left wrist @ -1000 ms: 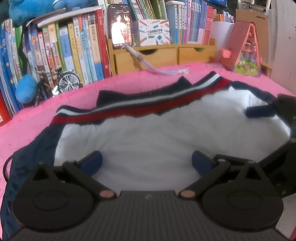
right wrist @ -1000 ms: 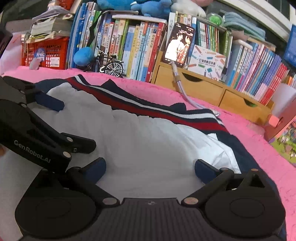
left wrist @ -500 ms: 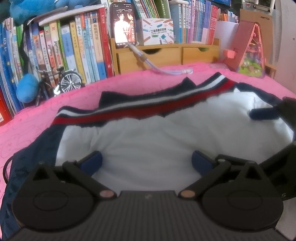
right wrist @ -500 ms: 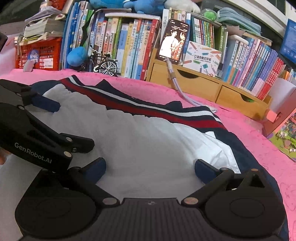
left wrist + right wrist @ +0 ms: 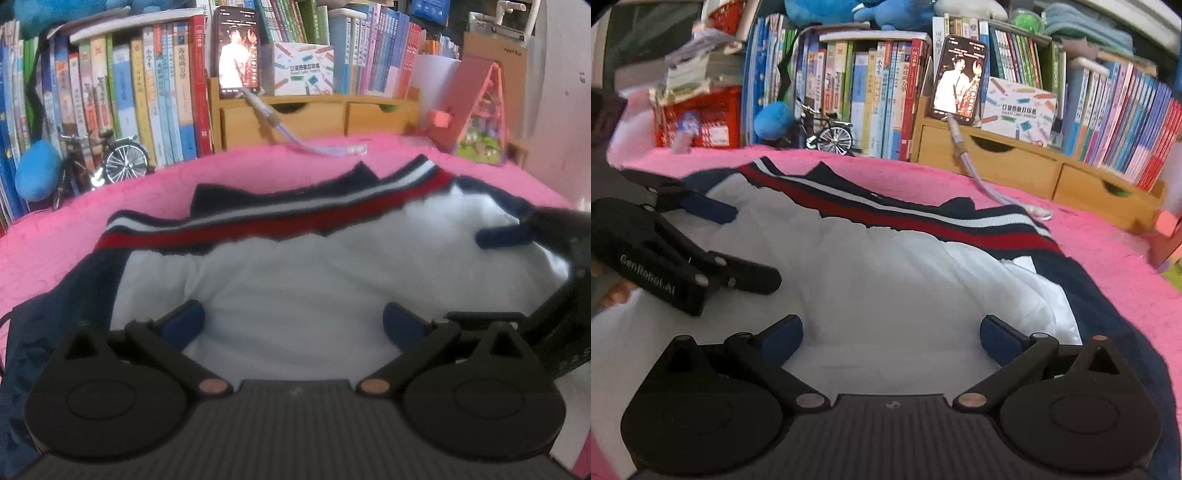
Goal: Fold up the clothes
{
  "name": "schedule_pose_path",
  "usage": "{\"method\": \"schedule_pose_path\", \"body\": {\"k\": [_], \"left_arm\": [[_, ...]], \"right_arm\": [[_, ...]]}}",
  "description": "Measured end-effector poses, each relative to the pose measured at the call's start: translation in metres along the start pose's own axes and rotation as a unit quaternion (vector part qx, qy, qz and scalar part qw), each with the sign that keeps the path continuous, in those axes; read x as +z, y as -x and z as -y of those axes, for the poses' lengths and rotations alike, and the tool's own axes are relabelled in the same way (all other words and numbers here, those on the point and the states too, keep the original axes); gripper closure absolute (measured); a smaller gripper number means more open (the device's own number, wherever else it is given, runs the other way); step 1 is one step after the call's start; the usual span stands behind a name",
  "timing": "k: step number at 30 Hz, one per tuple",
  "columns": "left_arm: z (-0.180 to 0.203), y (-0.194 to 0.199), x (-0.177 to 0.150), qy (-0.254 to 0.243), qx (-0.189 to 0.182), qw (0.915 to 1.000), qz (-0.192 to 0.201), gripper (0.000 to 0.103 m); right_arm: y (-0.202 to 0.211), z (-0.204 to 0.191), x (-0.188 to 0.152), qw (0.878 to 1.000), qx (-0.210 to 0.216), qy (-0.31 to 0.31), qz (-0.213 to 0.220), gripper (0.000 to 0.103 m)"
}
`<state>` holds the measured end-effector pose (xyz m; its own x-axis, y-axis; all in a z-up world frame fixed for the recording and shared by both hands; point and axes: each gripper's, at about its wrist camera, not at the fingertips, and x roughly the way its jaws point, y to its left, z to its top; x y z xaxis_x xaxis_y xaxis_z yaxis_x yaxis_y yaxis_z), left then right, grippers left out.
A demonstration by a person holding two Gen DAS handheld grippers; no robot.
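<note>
A white jacket (image 5: 303, 280) with navy sleeves and a red, white and navy striped band (image 5: 258, 218) lies spread on the pink cover (image 5: 55, 240), its long axis running left to right across both views and the striped band along the far edge, facing the bookshelf. At the far left of the left wrist view a navy sleeve (image 5: 33, 339) trails down toward the near edge. The left tool (image 5: 293, 323) hovers low over the white cloth with its blue-tipped fingers (image 5: 184, 321) spread wide and nothing between them. In the right wrist view the same tool (image 5: 738, 251) reaches in from the left, above the white cloth. The right tool (image 5: 890, 334) sits beside it, also wide open and holding nothing, its fingers (image 5: 1001, 336) over the white part of the jacket. To its right the cloth bunches into folds against a navy sleeve (image 5: 1108, 314). Behind the jacket stand books (image 5: 879, 92), a small model bicycle (image 5: 827, 133), a phone (image 5: 960, 77) propped on wooden drawers (image 5: 997, 162), with a pale cable (image 5: 982, 184) running down onto the cover near the band.
</note>
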<state>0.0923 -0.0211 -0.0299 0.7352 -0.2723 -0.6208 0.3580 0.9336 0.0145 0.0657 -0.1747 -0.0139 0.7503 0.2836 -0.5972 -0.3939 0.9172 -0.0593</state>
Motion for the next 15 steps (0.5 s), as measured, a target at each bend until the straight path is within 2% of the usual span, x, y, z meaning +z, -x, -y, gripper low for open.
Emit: {"method": "schedule_pose_path", "body": {"k": [8,12,15], "left_arm": [[-0.010,0.001,0.000,0.010,-0.023,0.9997,0.005,0.000],[0.001,-0.002,0.001,-0.018,0.002,0.9998,-0.006,0.000],[0.000,-0.002,0.001,-0.017,0.001,0.9998,-0.006,0.000]], "right_arm": [[-0.001,-0.009,0.001,1.000,-0.017,0.018,-0.005,0.000],[-0.001,-0.010,0.000,1.000,-0.021,0.022,-0.006,0.000],[-0.002,-0.010,0.000,0.999,-0.023,0.024,-0.006,0.000]]}}
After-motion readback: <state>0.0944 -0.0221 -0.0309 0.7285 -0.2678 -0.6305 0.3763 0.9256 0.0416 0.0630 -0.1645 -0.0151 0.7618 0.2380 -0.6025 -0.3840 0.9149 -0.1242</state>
